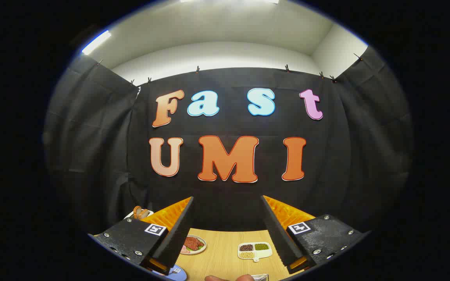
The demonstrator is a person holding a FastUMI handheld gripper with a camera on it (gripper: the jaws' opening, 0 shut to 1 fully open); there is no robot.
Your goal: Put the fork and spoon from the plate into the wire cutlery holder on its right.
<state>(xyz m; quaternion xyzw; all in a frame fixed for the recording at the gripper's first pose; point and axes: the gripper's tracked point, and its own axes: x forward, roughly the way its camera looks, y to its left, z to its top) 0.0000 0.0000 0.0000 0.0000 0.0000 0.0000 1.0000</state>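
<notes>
My gripper (227,198) is held high over the wooden table (225,244), open wide, with nothing between its fingers. Far below, by the left finger's base, a sliver of a blue plate (179,274) shows with a small pale utensil (176,270) on it; I cannot tell whether it is the fork or the spoon. To the plate's right, a bit of a wire object (261,277) shows, likely the cutlery holder. A person's fingertips (229,278) lie between the plate and the wire object.
Beyond the blue plate lie a round plate of meat (193,244) and a white divided tray of beans (254,250). A white dish with bread (141,213) sits left of the left finger. The black cloth wall closes the back of the table.
</notes>
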